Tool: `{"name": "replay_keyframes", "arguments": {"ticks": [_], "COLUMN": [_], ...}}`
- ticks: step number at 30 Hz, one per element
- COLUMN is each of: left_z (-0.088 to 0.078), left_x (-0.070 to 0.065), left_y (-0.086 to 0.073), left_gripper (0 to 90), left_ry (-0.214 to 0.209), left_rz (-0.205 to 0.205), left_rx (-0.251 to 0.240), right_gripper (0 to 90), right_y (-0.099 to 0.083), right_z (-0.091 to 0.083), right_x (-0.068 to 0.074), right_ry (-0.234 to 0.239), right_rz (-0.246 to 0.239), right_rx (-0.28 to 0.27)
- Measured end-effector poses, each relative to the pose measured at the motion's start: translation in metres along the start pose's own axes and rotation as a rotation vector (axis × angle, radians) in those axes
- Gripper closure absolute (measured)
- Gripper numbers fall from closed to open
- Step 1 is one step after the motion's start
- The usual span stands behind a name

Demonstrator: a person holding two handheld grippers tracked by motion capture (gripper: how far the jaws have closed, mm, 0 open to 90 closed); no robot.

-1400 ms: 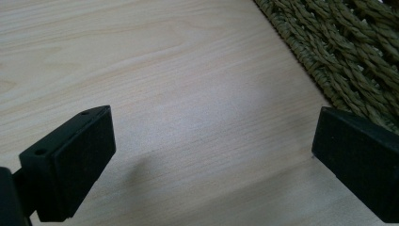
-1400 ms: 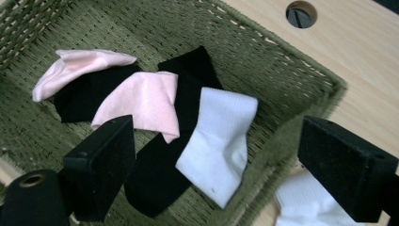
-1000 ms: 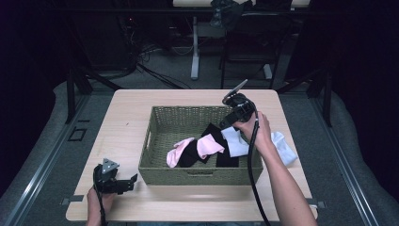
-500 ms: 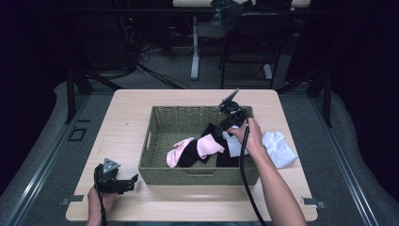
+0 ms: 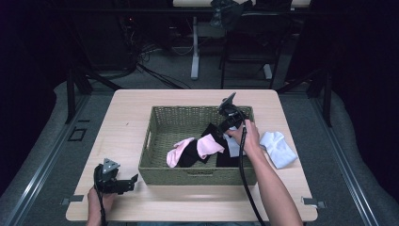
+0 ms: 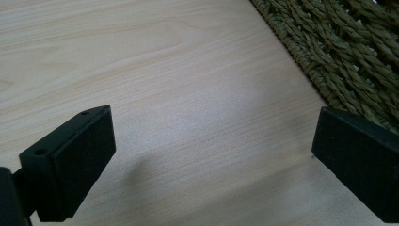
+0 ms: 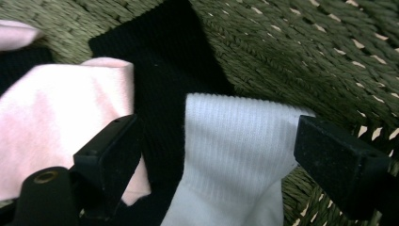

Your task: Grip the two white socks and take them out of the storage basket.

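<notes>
A woven green basket stands mid-table and holds pink socks, black socks and a white sock. My right gripper reaches down into its right half. In the right gripper view its jaws straddle the white sock, which lies on a black sock beside a pink sock. The jaws have just been closing, but the pads stand off the cloth. My left gripper rests open on the table's front left, with bare wood between its jaws.
Another white sock lies on the table right of the basket, near the person's right hand. The basket's outer wall is close to the left gripper. Dark floor, table legs and cables lie beyond the far edge.
My right gripper has come down and left from above the basket's right rim into the basket, over the socks. The left gripper has stayed put.
</notes>
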State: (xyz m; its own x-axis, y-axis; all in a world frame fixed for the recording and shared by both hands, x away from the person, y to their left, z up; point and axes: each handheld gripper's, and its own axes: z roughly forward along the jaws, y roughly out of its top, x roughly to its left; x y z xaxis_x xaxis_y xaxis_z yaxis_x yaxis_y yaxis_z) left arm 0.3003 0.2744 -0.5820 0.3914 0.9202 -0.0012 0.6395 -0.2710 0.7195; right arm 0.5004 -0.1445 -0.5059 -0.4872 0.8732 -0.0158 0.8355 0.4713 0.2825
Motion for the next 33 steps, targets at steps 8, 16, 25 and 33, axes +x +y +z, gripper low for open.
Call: {"name": "replay_keyframes", "arguments": {"ticks": [8,16,25,33], "left_z": [0.000,0.000,-0.001,-0.002], "left_x": [0.000,0.000,0.001,0.000], "left_y": [0.000,0.000,0.000,0.001], "left_gripper": [0.1,0.1,0.1,0.1], "left_ry": [-0.002,0.000,0.003,0.000], "left_rz": [0.003,0.000,-0.003,-0.002], "left_rx": [0.002,-0.001,-0.006,-0.006], "right_gripper": [25.1,65.4,82.2,82.3], "right_y": [0.003,0.003,0.000,-0.001], "right_z": [0.010,0.017,-0.001,-0.042], "right_x": [0.000,0.002,0.004,0.008], "right_ry": [-0.050,-0.074,-0.048,-0.012], "right_rz": [0.016,0.057,0.041,-0.003], "right_rx": [0.050,0.073,0.053,0.006]}}
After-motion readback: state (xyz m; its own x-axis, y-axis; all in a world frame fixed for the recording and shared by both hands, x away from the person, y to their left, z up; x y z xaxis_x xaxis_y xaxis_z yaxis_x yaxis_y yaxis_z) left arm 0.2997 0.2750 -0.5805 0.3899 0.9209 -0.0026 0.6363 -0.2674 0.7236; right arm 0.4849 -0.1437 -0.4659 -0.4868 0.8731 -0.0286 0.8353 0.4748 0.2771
